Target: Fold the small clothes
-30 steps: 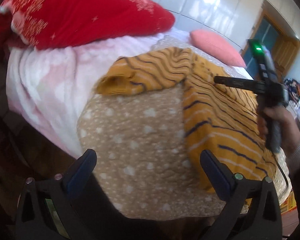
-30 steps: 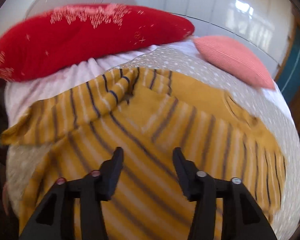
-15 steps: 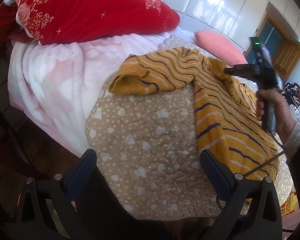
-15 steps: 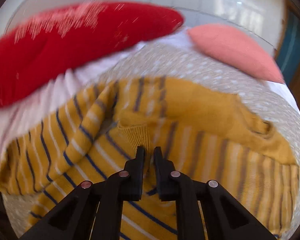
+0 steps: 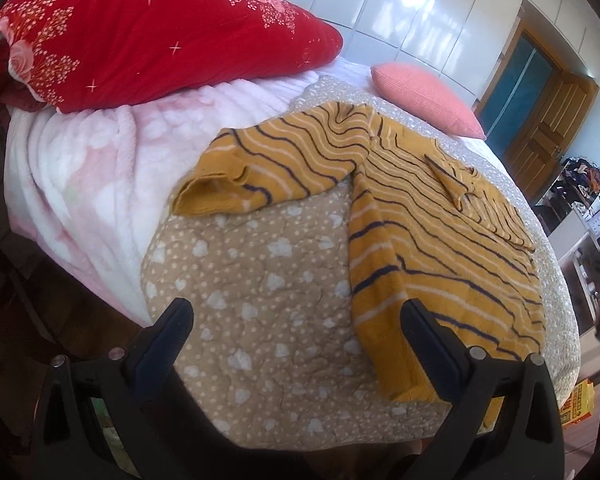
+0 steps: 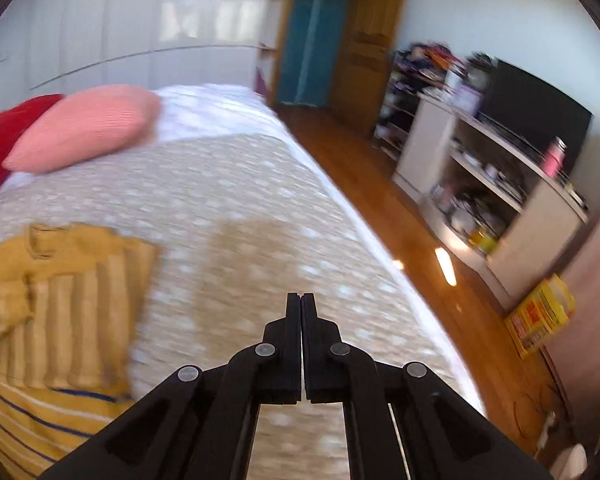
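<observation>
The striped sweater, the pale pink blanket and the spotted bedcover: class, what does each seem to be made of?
Striped sweater: seemingly soft knit, matte; ribbed cuff and limp folds suggest this.
Pale pink blanket: probably plush fleece; fluffy, ridged surface with a slight sheen.
Spotted bedcover: seemingly quilted woven fabric, matte; puckered stitch lines show.

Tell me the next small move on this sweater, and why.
Probably bring the open left gripper forward to the left sleeve and pinch its cuff. That sleeve lies spread out sideways across the quilt, while the other sleeve looks already folded over the sweater body. The right gripper is shut on nothing and points away from the sweater.
</observation>
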`<state>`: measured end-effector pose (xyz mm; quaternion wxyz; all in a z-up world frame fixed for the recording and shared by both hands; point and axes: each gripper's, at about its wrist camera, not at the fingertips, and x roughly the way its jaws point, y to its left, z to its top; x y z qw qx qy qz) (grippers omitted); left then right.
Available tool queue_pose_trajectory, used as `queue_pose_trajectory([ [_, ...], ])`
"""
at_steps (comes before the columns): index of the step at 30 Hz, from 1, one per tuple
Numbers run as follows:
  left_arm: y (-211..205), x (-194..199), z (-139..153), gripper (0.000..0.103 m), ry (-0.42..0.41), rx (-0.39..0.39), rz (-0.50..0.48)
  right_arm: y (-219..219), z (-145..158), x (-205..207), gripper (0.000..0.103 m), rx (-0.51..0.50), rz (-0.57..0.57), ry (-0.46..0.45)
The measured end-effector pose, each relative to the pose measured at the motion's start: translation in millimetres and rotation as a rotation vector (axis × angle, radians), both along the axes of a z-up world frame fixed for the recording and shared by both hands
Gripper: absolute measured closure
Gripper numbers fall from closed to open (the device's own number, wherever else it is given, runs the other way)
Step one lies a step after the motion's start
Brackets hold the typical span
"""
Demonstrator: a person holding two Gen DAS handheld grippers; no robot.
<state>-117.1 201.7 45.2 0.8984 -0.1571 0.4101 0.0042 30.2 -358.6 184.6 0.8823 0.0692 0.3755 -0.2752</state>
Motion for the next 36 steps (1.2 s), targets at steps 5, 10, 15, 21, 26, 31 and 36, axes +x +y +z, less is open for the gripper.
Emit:
queue_pose_trajectory([
  [5, -20, 17, 0, 0.0, 0.029, -0.007, -0.014, 50, -8, -4, 0.065, 0.195, 0.389, -0.074],
  [10, -40, 18, 9, 0.0, -0.001, -0.003, -0.055, 137, -31, 38, 0.056, 0.444, 0.667, -0.085],
  [15, -35, 13, 7, 0.0, -0.014, -0.021, -0.072, 187, -63, 96, 0.056, 0.584, 0.608, -0.045],
  [21, -12, 9, 1, 0.0, -0.005, -0.058, -0.061, 214, -90, 152, 0.056, 0.683, 0.503, -0.022],
  [26, 4, 5, -2, 0.0, -0.004, -0.077, -0.041, 209, -68, 150, 0.098, 0.54, 0.494, -0.027],
  [31, 14, 7, -3, 0.0, -0.005, -0.124, -0.031, 143, -10, 106, 0.098, 0.315, 0.417, -0.098],
  [36, 10, 14, -2, 0.0, 0.002, -0.144, -0.048, 21, 22, 51, 0.094, -0.033, 0.033, -0.016],
])
